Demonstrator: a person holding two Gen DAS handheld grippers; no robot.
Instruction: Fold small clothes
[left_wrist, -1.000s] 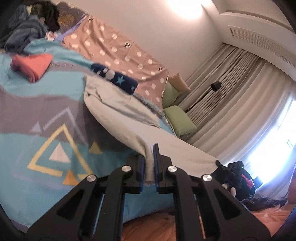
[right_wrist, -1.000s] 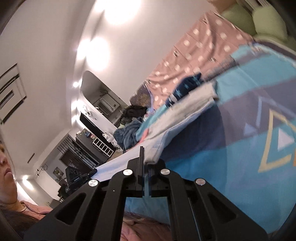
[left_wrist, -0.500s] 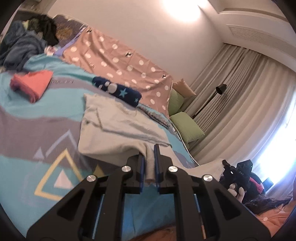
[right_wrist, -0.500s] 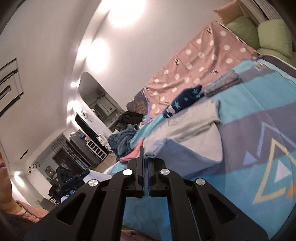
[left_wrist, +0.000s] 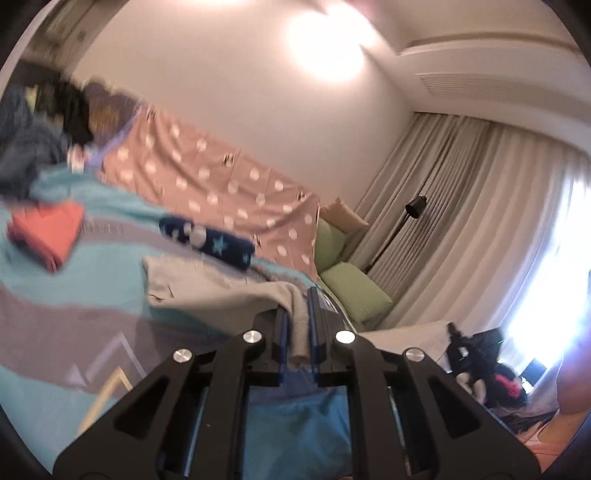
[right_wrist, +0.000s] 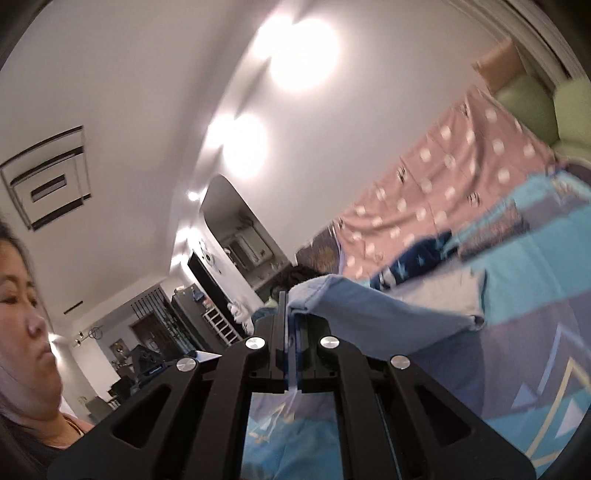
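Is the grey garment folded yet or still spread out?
Mid-fold. The left gripper and right gripper each pinch an edge of the grey garment, lifted off the bedspread; its far part lies flat.

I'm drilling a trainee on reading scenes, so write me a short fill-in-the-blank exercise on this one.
1. Both the left gripper and the right gripper are shut on the pale ____ garment.
2. The folded coral garment lies on the ____ bedspread.
3. The rolled navy garment is printed with ____.
4. The pink blanket beyond it carries white ____.

Missing words: grey; turquoise; stars; dots
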